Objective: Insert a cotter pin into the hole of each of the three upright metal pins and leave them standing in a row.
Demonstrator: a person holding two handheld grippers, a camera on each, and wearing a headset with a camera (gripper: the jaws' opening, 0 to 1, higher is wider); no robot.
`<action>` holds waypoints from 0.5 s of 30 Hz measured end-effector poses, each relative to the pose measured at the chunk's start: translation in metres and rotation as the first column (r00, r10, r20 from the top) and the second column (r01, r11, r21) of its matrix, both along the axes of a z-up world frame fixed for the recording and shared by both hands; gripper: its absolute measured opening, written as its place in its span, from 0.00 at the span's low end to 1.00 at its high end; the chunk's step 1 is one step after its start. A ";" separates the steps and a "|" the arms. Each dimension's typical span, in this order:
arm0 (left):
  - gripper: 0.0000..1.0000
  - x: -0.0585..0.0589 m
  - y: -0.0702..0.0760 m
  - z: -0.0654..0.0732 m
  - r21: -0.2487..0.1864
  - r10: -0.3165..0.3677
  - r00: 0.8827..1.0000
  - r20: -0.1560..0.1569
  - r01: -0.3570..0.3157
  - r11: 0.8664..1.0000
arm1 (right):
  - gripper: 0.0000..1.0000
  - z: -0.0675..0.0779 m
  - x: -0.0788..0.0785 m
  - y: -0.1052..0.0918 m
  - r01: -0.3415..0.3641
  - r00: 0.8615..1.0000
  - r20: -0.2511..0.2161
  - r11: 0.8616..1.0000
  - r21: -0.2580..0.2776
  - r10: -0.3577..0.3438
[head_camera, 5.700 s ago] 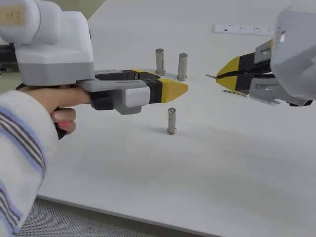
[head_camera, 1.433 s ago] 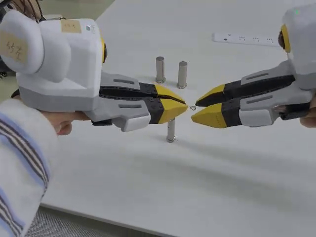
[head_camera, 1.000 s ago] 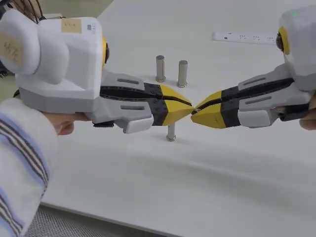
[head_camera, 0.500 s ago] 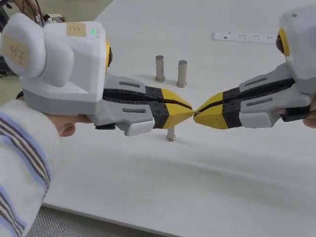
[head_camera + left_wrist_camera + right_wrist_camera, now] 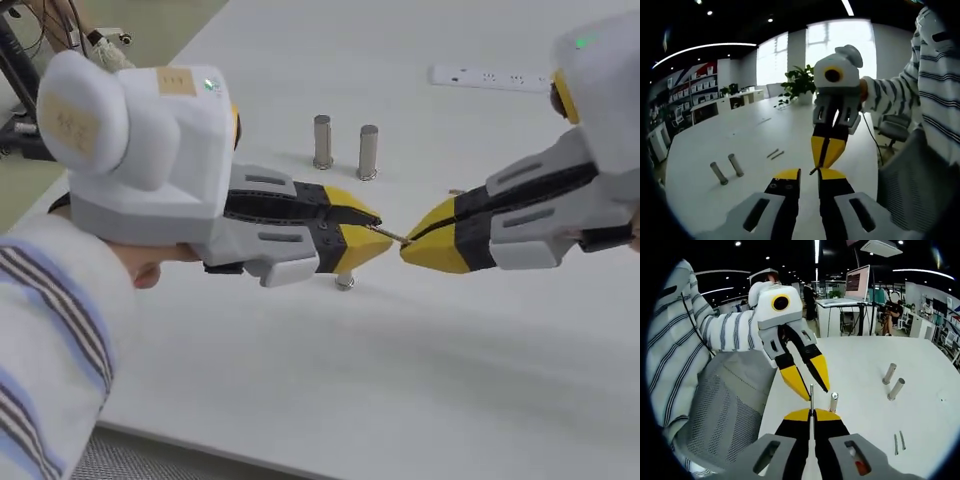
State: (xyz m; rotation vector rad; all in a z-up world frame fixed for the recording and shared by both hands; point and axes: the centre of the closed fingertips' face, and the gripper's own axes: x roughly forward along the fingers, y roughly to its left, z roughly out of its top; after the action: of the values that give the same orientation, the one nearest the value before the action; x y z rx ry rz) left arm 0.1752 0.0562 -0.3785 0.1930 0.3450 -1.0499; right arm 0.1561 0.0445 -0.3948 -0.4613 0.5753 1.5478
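My right gripper [image 5: 406,244] [image 5: 810,413] is shut on a thin cotter pin [image 5: 387,234] [image 5: 811,396] that points out from its tips. My left gripper [image 5: 381,231] [image 5: 810,174] faces it tip to tip with its jaws open, and the free end of the cotter pin [image 5: 813,171] lies between them. Just below and behind the tips one upright metal pin [image 5: 344,281] [image 5: 833,402] stands, mostly hidden by the left gripper in the head view. Two more metal pins [image 5: 322,142] [image 5: 368,152] stand side by side farther back.
A white power strip [image 5: 488,78] lies at the far right of the white table [image 5: 320,380]. Two spare cotter pins [image 5: 898,441] [image 5: 774,153] lie loose on the table beyond the pins. The table's near edge runs along the bottom of the head view.
The left gripper's jaws have opened and the two grippers have drawn slightly apart. The cotter pin has stayed in the right gripper. The head camera has shifted a little.
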 end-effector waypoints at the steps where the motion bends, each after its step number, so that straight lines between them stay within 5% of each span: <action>1: 0.16 0.002 0.001 -0.001 0.006 0.007 1.000 0.006 -0.007 1.000 | 0.00 -0.001 0.000 0.000 -0.004 1.000 0.005 1.000 -0.006 0.004; 7: 0.26 0.008 0.007 -0.007 0.029 0.032 0.999 0.010 -0.032 0.999 | 0.00 -0.011 0.002 -0.002 -0.023 1.000 0.020 0.997 -0.067 0.024; 15: 0.25 0.011 0.013 -0.018 0.045 0.048 0.999 -0.018 -0.047 0.998 | 0.00 -0.024 0.013 -0.004 -0.018 1.000 0.018 0.991 -0.130 0.020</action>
State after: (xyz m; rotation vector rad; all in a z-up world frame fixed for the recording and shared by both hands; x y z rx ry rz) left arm 0.1864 0.0687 -0.3969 0.2138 0.3882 -0.9983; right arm 0.1692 0.0404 -0.4189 -0.5817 0.6614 1.5278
